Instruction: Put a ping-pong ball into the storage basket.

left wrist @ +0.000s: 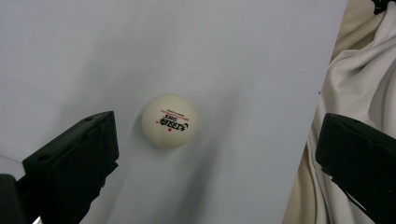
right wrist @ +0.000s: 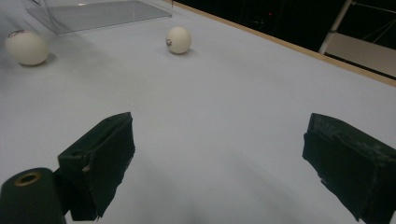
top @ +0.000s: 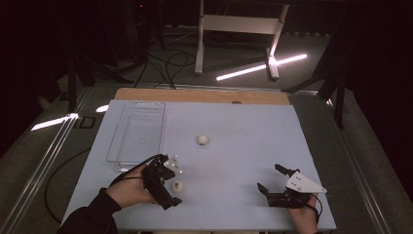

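A white ping-pong ball with printed lettering lies on the pale table between the jaws of my left gripper. The jaws stand wide apart and touch nothing, and the ball sits nearer the left one. From above, that ball sits at the front left with the left gripper around it. A second ball rests near the table's middle. My right gripper is open over bare table at the front right. In the right gripper view, both balls lie far ahead: one at the left, the other farther back.
A clear plastic tray stands at the back left of the table and also shows in the right gripper view. Pale cloth hangs past the table edge beside the left gripper. A white frame stands on the floor behind.
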